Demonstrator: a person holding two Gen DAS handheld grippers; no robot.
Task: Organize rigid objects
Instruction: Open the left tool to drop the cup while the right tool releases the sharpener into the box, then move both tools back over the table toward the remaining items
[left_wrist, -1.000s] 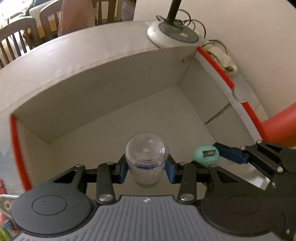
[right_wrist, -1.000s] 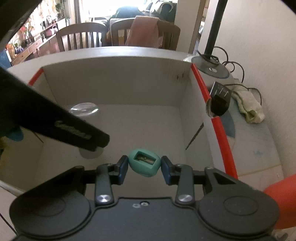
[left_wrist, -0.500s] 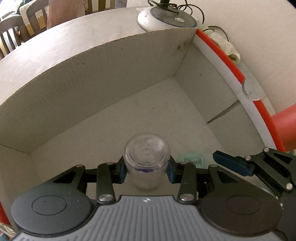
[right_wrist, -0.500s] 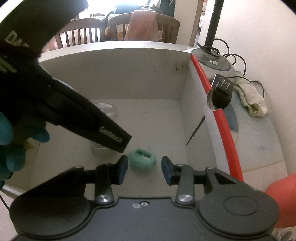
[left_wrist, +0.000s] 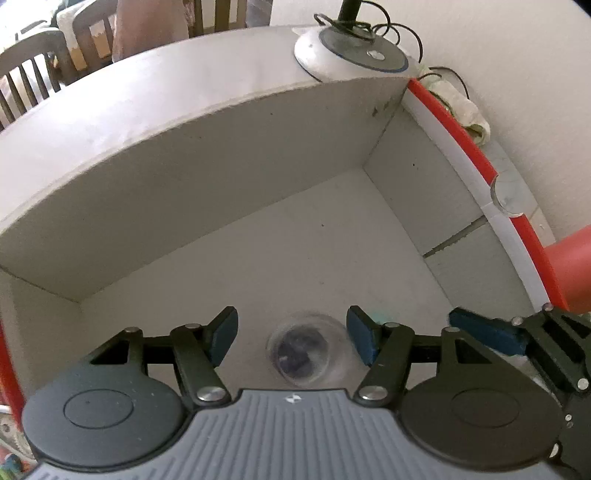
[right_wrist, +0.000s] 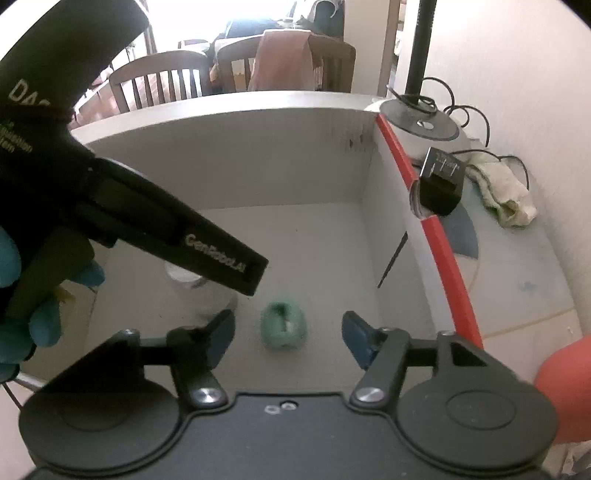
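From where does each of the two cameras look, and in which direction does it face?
Left wrist: on the left gripper, looking down into the box at the clear jar; own open fingers show.
Right wrist: on the right gripper, facing the green object; left gripper's body and gloved hand show.
Shared: box, jar, lamp base.

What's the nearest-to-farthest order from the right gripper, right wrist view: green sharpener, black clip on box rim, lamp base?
From the right gripper:
1. green sharpener, on the box floor between the open fingers.
2. black clip, on the right rim.
3. lamp base, beyond the far right corner.
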